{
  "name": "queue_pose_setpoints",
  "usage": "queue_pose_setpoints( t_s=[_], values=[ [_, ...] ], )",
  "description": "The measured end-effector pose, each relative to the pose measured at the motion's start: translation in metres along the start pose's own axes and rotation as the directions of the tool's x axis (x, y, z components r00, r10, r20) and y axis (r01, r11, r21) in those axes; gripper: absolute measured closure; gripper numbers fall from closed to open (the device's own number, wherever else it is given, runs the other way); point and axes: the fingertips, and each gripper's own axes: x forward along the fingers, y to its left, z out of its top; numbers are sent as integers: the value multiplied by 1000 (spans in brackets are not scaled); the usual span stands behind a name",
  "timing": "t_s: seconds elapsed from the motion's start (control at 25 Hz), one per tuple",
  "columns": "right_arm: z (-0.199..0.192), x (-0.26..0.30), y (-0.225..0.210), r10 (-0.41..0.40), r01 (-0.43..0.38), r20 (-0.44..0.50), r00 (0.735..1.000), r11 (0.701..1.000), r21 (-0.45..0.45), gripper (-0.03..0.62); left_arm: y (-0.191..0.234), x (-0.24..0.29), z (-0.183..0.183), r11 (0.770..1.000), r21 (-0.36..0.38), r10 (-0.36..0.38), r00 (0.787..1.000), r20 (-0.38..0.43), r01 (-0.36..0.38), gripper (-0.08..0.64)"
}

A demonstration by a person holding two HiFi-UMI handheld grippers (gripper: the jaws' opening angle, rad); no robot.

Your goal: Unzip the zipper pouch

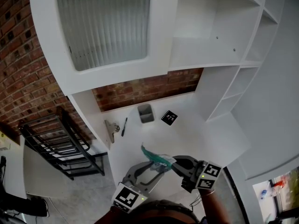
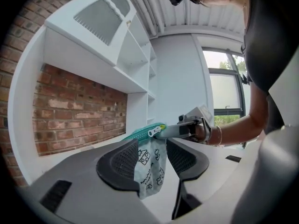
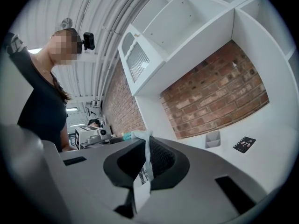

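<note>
- the left gripper's [image 2: 152,158] jaws stood spread, with the zipper pouch [image 2: 149,171] hanging loose between them, held up above the white surface [image 1: 196,129].
- the right gripper's [image 3: 146,158] jaws pinched the pouch's fabric beside the white zipper pull [image 2: 153,132].
- the teal zip looked closed; the unzipping itself appeared not yet done.
- beyond, a grey holder [image 1: 145,113] and a pen [image 1: 124,126] sat near the brick wall.

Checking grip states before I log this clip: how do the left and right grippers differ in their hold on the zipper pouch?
The left gripper has its jaws apart, with the zipper pouch hanging loosely between them. The right gripper is shut tight on the pouch's fabric. The left gripper straddles the printed body, while the right gripper pinches the top corner by the teal zipper. Both meet at the pouch, above the white table.
</note>
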Motion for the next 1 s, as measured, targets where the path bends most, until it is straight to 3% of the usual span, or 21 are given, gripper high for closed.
queue_pose_setpoints(
  t_s=[0.36,0.48,0.8,1.0],
  values=[
    [-18,4,-3,-71,68,-66,995,997,-42,587,-7,4,-2,1000,17,-15,1000,-11,16,419],
    [-23,4,-5,-89,86,-73,993,996,-39,586,-5,4,-5,1000,-14,-15,1000,-14,15,425],
    [-26,2,-11,-122,119,-76,990,992,-45,586,-8,3,1,998,-58,-34,999,35,36,459],
    [-22,3,-10,-127,125,-37,991,992,-33,587,-15,6,8,997,-44,-58,996,69,62,471]
  ],
)
